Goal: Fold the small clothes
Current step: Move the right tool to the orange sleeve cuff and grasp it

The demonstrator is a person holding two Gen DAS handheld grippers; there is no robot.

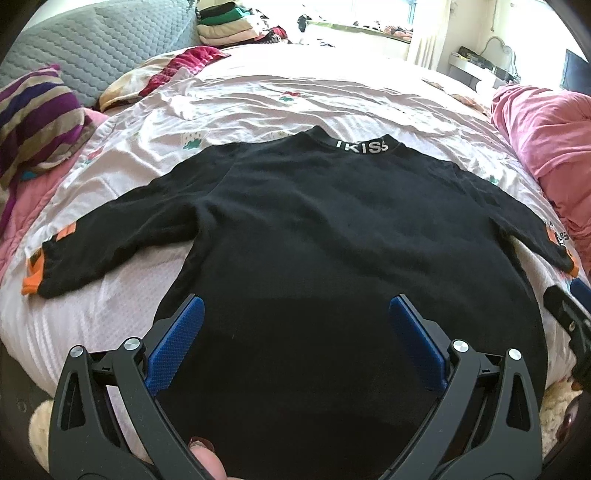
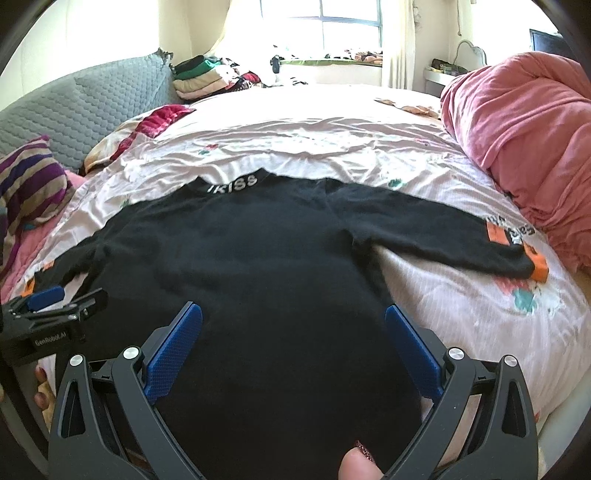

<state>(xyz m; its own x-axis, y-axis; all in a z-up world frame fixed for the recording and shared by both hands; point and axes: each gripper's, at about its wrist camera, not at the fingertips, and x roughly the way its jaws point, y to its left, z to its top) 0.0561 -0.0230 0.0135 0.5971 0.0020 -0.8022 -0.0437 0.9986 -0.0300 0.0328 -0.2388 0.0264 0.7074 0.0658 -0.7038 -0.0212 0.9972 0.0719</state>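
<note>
A: Where was the black sweater [image 1: 314, 221] at that moment?

B: It lay flat on the pale printed bedsheet [image 1: 258, 96], spread out with both sleeves stretched to the sides. The collar, with white lettering, pointed away from the cameras, and the hem was nearest them. Each sleeve ended in an orange cuff [image 2: 539, 267].

A: And the left gripper [image 1: 295, 306]?

B: Its jaws stood wide apart, with nothing between the blue pads [image 1: 177, 343] except the lower part of the sweater beneath them. It gripped nothing. In the right wrist view it showed at the left edge, near the sweater's left sleeve.

A: The right gripper [image 2: 293, 314]?

B: The same: jaws spread wide, holding nothing, poised over the sweater's lower body toward the right side seam. A fingertip with painted nail showed at the bottom of each view.

A: What else was on the bed?

B: A bunched pink quilt [image 2: 524, 129] sat at the right, close to the right cuff. A striped purple pillow [image 1: 37, 118] lay at the left by the grey quilted headboard [image 2: 92, 99], and a stack of folded clothes [image 2: 203, 75] rested at the far side near the window [image 2: 332, 26].
</note>
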